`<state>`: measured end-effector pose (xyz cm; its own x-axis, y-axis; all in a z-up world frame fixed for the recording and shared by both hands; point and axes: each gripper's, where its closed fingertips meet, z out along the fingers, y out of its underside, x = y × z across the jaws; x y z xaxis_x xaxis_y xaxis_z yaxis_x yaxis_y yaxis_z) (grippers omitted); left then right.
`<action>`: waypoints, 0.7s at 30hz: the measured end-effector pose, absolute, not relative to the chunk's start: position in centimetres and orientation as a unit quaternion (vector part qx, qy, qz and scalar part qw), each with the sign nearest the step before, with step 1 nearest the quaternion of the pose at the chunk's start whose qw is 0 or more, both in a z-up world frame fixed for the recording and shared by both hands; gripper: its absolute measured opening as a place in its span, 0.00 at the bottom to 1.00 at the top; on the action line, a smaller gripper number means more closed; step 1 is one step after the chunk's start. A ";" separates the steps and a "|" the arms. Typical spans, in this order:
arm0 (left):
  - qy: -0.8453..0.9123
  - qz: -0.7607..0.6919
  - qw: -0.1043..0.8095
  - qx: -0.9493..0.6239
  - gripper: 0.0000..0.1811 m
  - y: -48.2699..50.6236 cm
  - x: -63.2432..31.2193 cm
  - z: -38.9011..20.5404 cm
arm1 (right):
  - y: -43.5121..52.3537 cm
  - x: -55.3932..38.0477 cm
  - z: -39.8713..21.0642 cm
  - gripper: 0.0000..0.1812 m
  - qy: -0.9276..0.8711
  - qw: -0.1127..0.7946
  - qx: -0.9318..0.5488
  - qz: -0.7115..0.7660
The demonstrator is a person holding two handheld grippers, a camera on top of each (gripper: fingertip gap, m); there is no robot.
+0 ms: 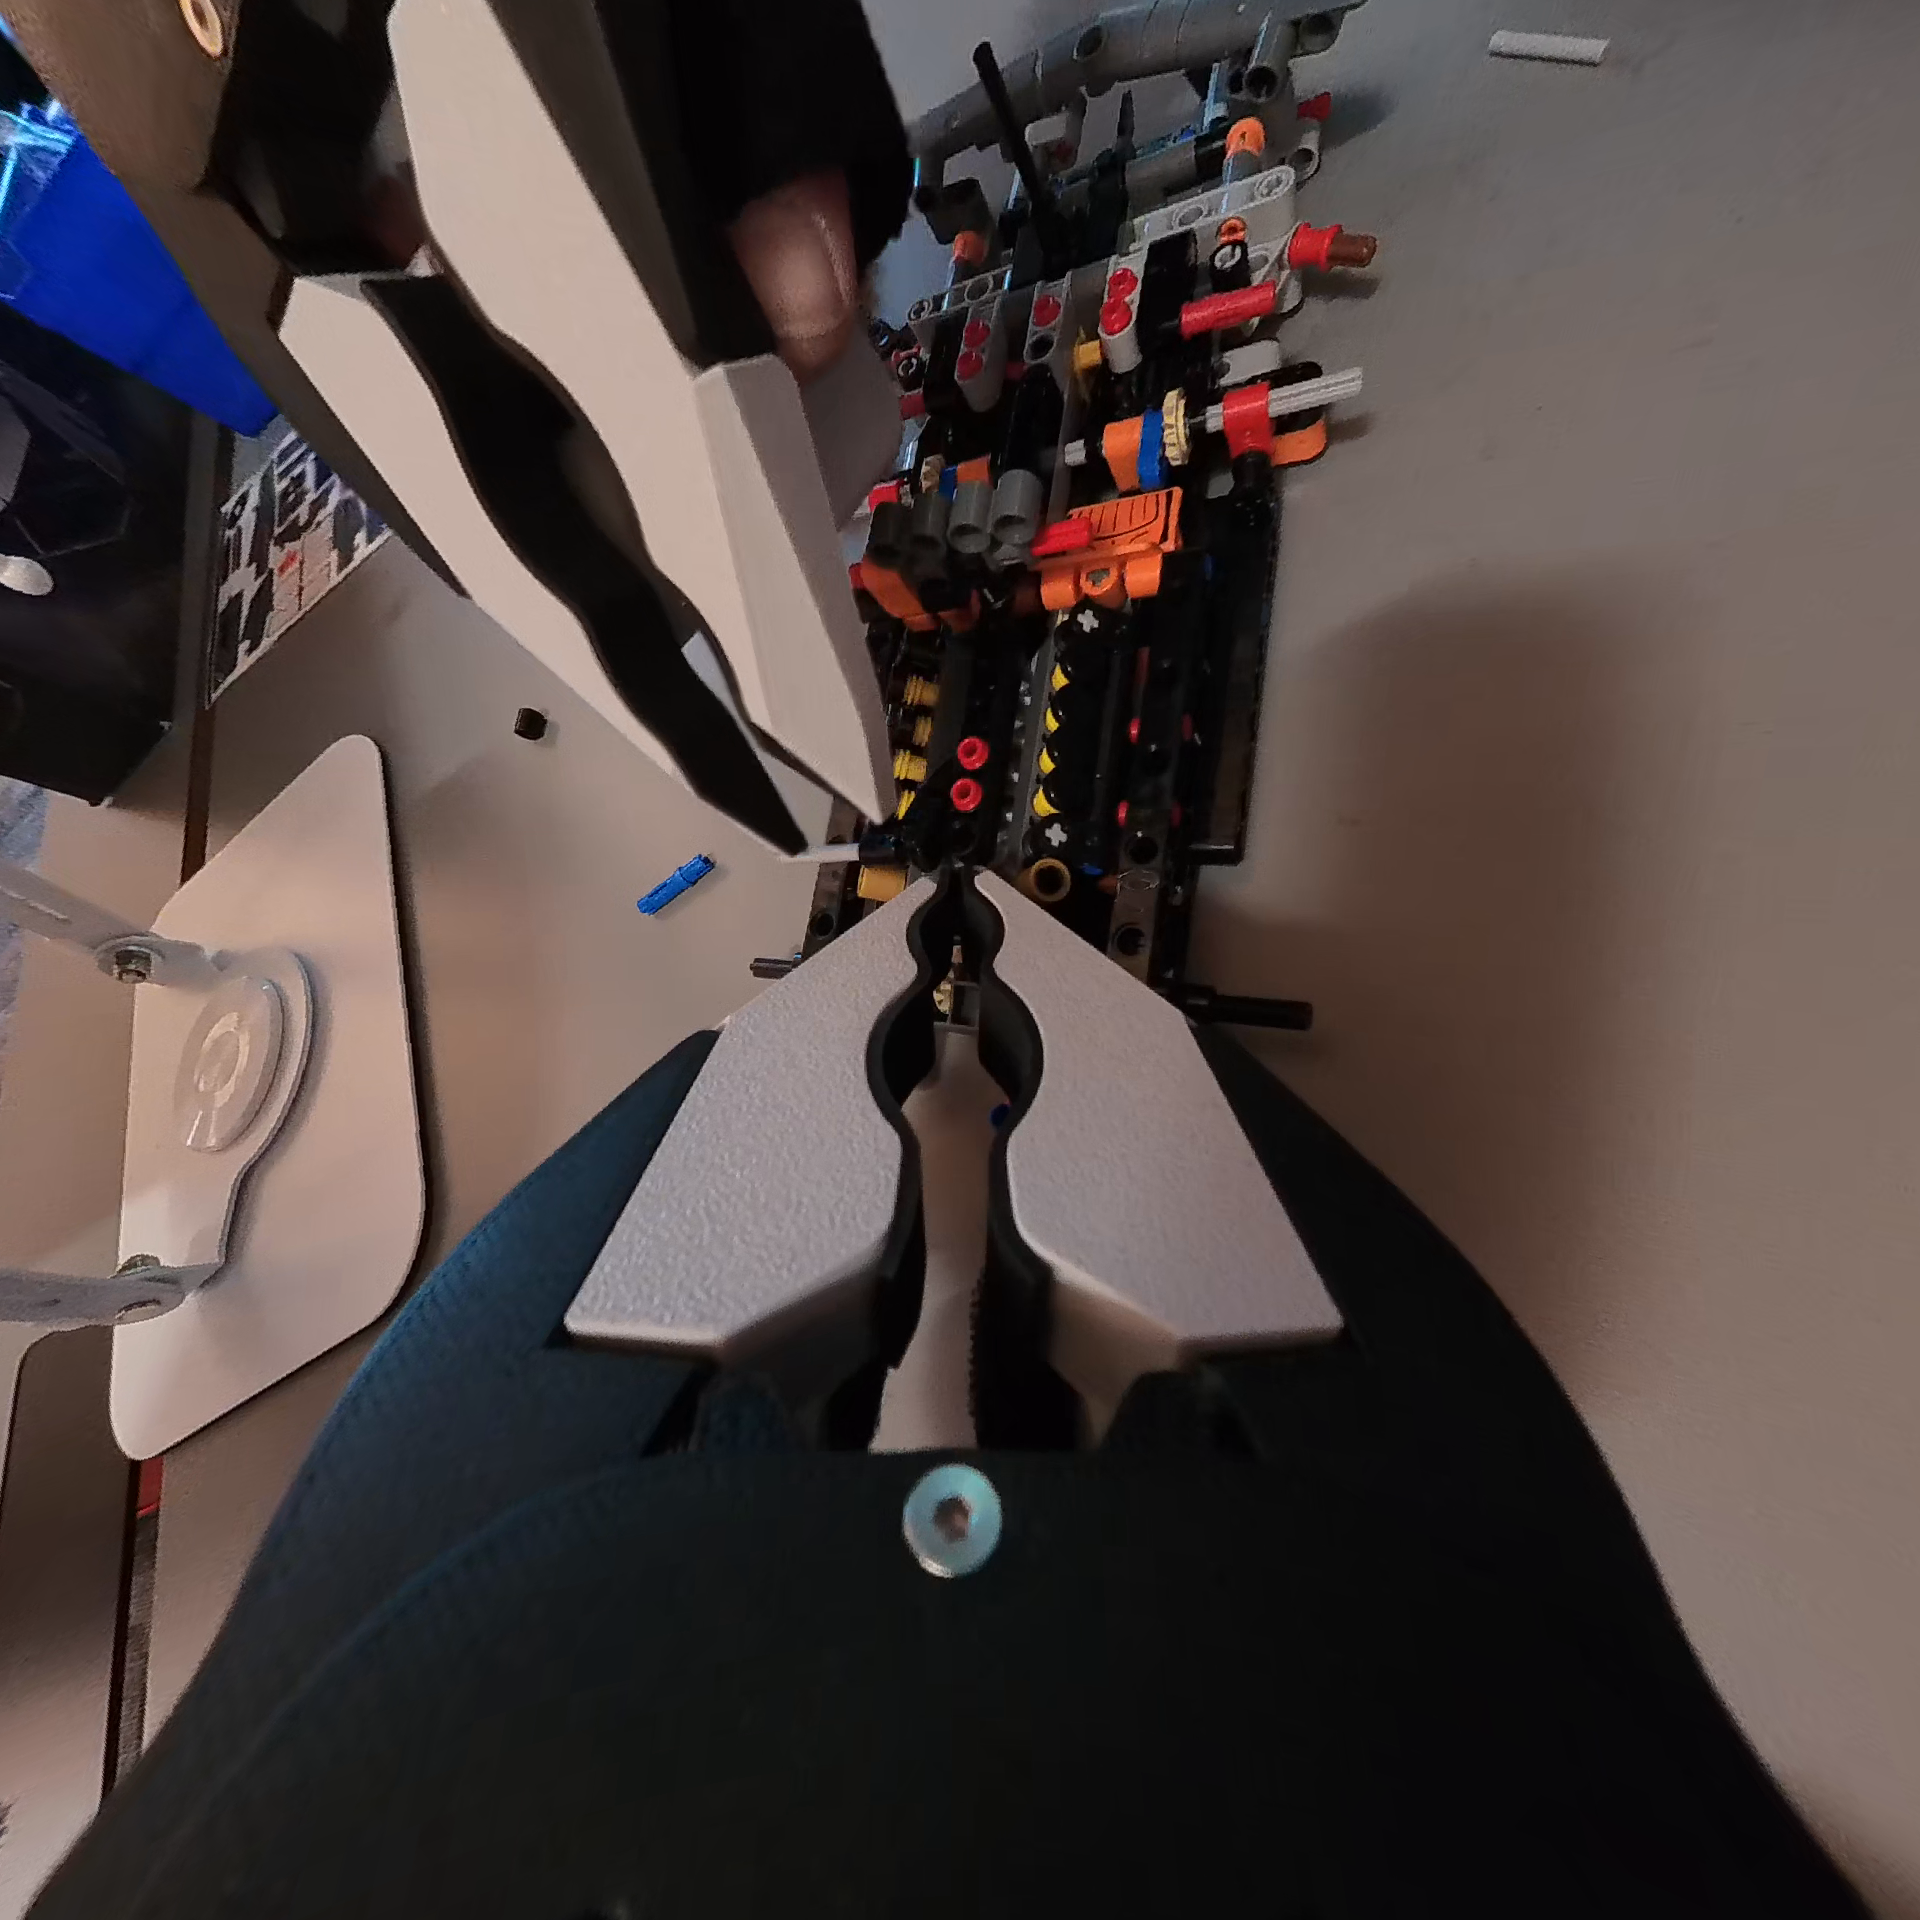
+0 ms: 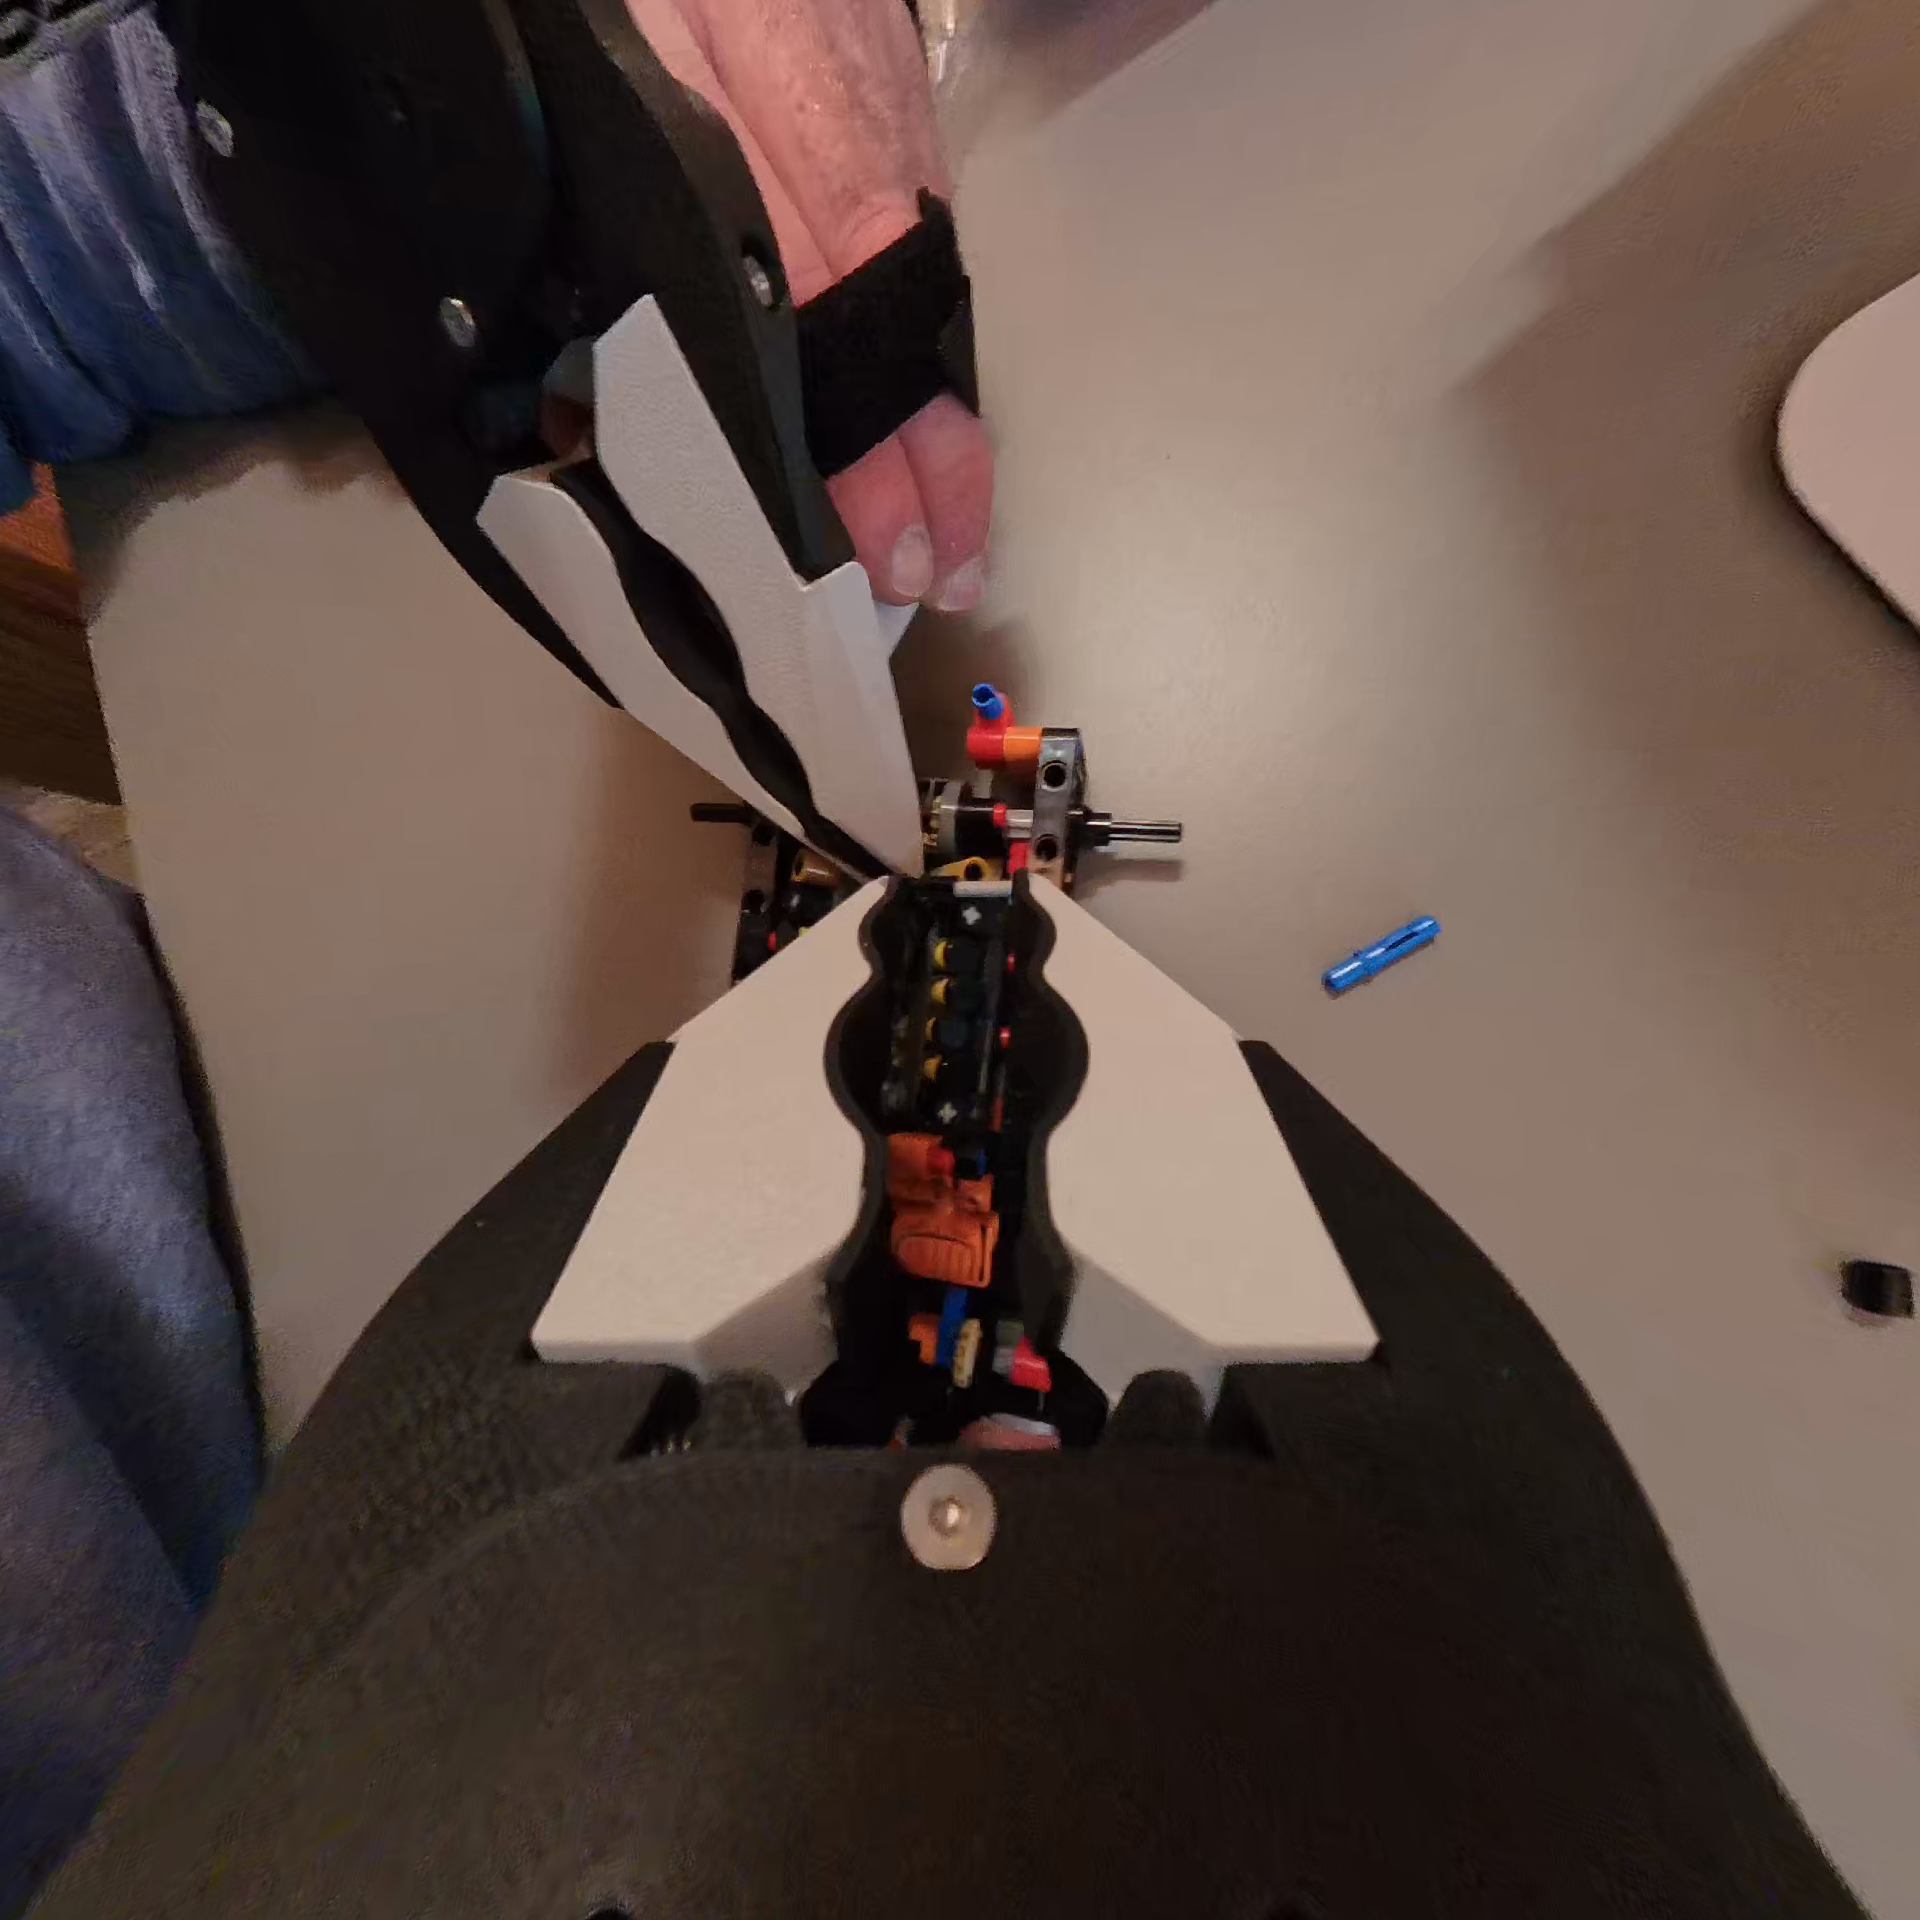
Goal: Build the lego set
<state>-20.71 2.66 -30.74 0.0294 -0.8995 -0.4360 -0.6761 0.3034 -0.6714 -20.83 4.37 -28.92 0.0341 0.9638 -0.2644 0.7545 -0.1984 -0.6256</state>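
Observation:
The lego model [image 1: 1101, 623], a long black Technic frame with orange, red and yellow parts, lies on the table and runs away from me. My left gripper [image 1: 956, 881] is shut on a black part at its near end. My right gripper [image 1: 842, 836] comes in from the upper left, its tips beside the left gripper's, pinching a small light-grey piece [image 1: 826, 852] against the model's near corner. In the right wrist view the right gripper [image 2: 956, 883] has the grey piece [image 2: 982, 888] between its tips, the model [image 2: 1049, 790] beyond and below. The left gripper [image 2: 904, 868] meets it there.
A loose blue pin [image 1: 675, 883] [image 2: 1382, 951] and a small black piece [image 1: 530, 722] [image 2: 1875, 1288] lie on the table. A white stand base [image 1: 281, 1091], an instruction sheet [image 1: 281, 561] and a blue bin [image 1: 104, 260] sit left. A grey lego panel [image 1: 1174, 31] lies beyond the model. Both grippers' tips are close together, under 4 cm apart. Between my right fingertips and the loose blue pin [image 1: 675, 883] there is roughly 8 centimetres. My right wrist view [image 2: 1376, 948] looks at it from another angle.

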 end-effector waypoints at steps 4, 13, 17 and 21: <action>0.684 -0.131 0.428 -0.575 0.00 2.7 -20.7 -30.7 | 5.5 -20.8 -29.3 0.13 -0.598 0.162 -0.710 0.333; 0.683 -0.133 0.428 -0.576 0.00 2.7 -20.7 -30.8 | 5.5 -21.1 -29.9 0.08 -0.596 0.134 -0.692 0.384; 0.683 -0.135 0.428 -0.576 0.00 2.7 -20.7 -30.8 | 5.0 -21.3 -29.4 0.08 -0.600 0.135 -0.680 0.399; 0.683 -0.134 0.428 -0.576 0.00 2.7 -20.7 -30.8 | 4.9 -21.5 -29.2 0.08 -0.597 0.128 -0.678 0.409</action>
